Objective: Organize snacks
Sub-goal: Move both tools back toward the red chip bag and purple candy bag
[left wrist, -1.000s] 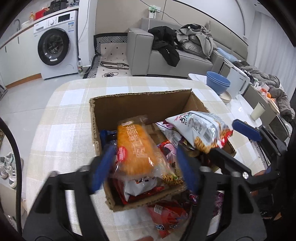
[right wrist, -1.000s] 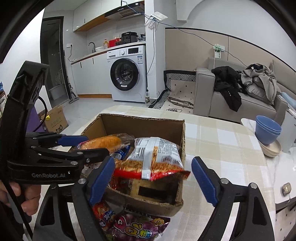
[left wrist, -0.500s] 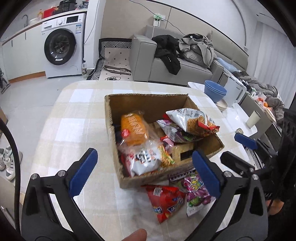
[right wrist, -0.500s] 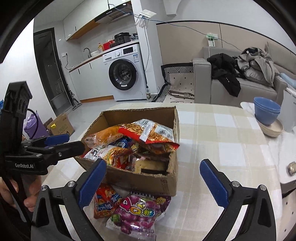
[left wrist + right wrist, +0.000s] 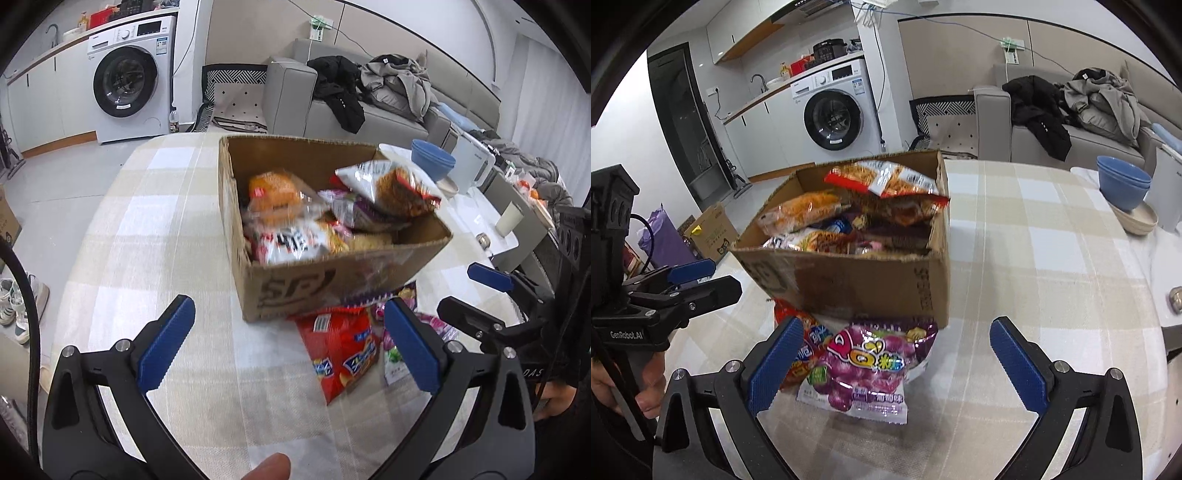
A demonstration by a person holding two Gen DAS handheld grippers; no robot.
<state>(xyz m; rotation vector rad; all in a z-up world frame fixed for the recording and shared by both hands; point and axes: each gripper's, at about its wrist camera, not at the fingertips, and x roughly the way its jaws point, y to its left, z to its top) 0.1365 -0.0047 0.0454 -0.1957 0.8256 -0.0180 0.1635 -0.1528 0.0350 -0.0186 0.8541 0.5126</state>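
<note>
A cardboard box (image 5: 295, 291) (image 5: 849, 280) holding several snack packs stands on the checked tablecloth. An orange pack (image 5: 273, 188) and a red-and-white noodle pack (image 5: 391, 181) (image 5: 886, 177) lie on top of the pile. On the cloth in front of the box lie a red pack (image 5: 340, 350) (image 5: 798, 350) and a purple candy pack (image 5: 871, 365). My left gripper (image 5: 291, 347) is open and empty, short of the box. My right gripper (image 5: 897, 365) is open over the purple pack without touching it.
Stacked blue bowls (image 5: 1123, 181) (image 5: 432, 162) sit at the table's right edge, with a white cup (image 5: 509, 218) beyond. A sofa with clothes (image 5: 369, 92) and a washing machine (image 5: 834, 114) stand behind. A small box (image 5: 709, 232) sits on the floor to the left.
Both grippers let go of their packs, the orange one and the noodle one, which now lie in the box. Both grippers opened wide and drew back toward the near side.
</note>
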